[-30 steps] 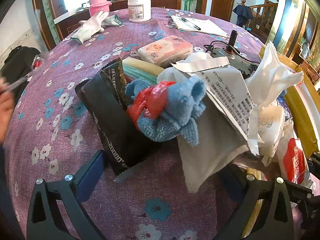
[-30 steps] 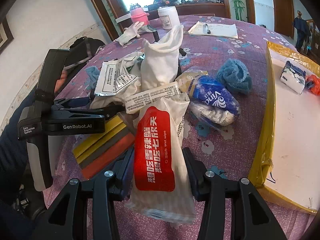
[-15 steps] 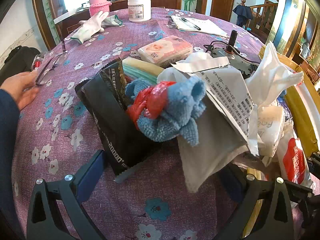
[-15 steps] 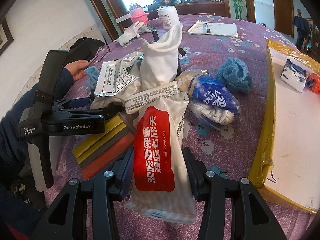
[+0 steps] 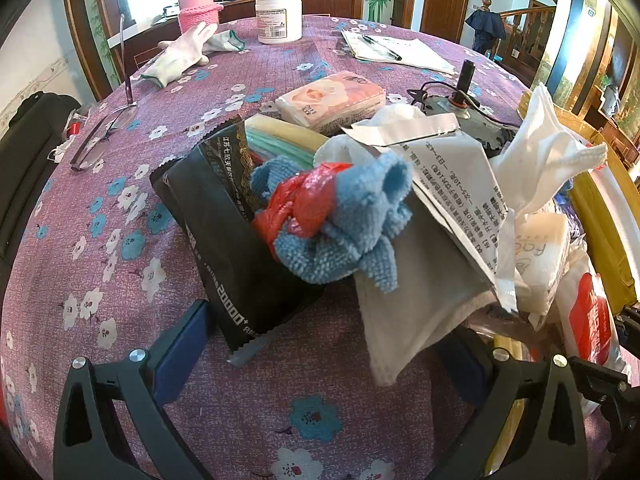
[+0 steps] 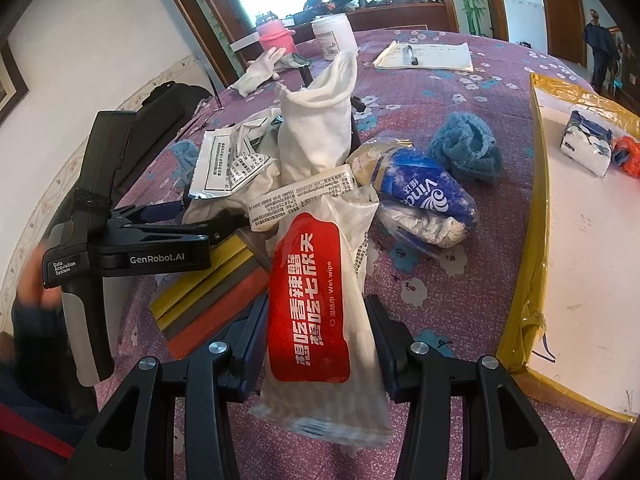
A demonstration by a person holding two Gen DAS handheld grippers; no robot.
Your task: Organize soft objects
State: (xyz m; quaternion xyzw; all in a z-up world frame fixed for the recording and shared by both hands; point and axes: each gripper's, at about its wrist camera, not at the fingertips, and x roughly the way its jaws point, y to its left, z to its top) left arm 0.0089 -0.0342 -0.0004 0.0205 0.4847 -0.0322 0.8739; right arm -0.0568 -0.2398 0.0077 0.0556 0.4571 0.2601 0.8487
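Gripping the red-labelled wet wipe pack (image 6: 320,312) between the right gripper (image 6: 318,336) fingers. Lying spread wide, the left gripper (image 5: 324,344) fingers, flanking a black packet (image 5: 224,248) and blue cloth (image 5: 352,236) on the purple counter (image 5: 120,184).

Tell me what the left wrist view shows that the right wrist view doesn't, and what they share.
Left only: the black pouch, the pink tissue pack and the blue cloth tied with red plastic, in front of the open left gripper.

Right only: the white tray, the blue Vinda pack, and the right gripper with its jaws on either side of the red wet wipe pack.

Shared: the white jar, pink bottle and white glove.
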